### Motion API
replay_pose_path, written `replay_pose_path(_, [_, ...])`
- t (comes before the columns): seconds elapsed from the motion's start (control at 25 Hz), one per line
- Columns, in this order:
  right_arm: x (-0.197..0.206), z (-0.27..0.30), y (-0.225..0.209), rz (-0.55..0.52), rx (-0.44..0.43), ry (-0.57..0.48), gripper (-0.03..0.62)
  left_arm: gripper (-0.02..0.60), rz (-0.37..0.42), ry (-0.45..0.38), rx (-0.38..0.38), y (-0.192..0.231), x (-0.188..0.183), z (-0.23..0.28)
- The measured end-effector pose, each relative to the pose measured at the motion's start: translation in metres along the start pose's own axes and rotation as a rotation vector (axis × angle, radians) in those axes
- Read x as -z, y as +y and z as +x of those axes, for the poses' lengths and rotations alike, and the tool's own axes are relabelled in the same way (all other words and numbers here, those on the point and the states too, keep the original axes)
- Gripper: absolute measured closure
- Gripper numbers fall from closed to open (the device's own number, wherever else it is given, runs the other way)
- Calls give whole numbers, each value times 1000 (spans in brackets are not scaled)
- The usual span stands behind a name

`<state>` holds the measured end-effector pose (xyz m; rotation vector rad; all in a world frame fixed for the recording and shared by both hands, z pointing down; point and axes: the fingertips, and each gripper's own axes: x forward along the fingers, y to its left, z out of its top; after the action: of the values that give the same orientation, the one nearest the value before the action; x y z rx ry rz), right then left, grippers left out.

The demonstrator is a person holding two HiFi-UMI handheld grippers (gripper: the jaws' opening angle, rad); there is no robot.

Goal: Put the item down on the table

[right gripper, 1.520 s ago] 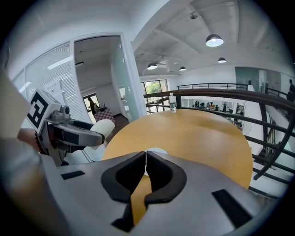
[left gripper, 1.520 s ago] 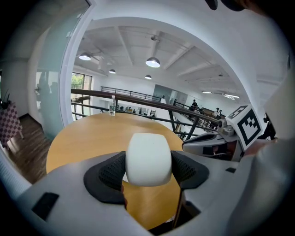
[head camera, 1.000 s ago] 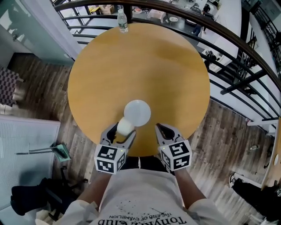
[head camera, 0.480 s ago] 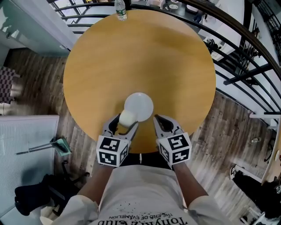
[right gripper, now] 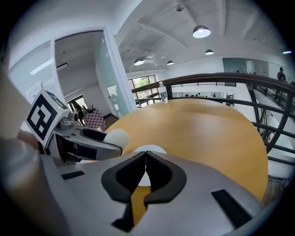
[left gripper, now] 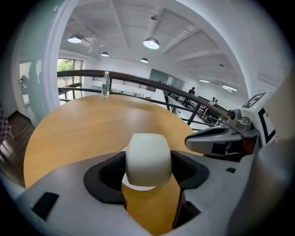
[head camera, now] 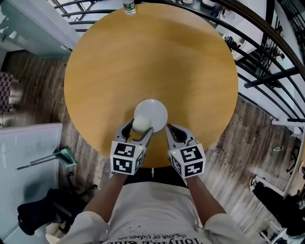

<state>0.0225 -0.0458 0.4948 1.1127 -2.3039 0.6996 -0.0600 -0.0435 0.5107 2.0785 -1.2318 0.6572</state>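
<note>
My left gripper is shut on a small white cup, held upside down between its dark pads just over the near edge of a white saucer. The saucer lies on the round wooden table near its front rim. In the right gripper view the cup shows as a pale ball in the left jaws. My right gripper hovers beside it at the table's near edge, shut with nothing between its jaws.
A clear water bottle stands at the table's far edge. A dark metal railing curves round the far and right sides. Wooden floor surrounds the table, with a white cabinet at the left.
Both grippers have moved a little forward over the table. The cup in the left gripper now sits over the saucer's near edge instead of beside it.
</note>
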Motion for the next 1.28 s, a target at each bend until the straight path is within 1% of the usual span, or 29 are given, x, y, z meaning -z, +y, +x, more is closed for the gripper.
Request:
replay_pose_path(0.2, [4, 7, -6, 17, 8, 10, 568, 261, 31, 39, -13, 6, 7, 25])
replay_pose_path(0.6, [12, 13, -17, 36, 3, 36, 568, 261, 41, 93, -15, 11, 19, 66])
replay_pose_path(0.72, [15, 13, -23, 48, 8, 45, 568, 261, 52, 128, -12, 13, 26, 78])
replay_pose_path(0.96, [27, 16, -28, 76, 11, 66, 568, 261, 59, 158, -14, 18, 31, 93])
replay_pose_path(1.28, [28, 15, -31, 77, 12, 76, 568, 261, 94, 188, -20, 19, 40, 107])
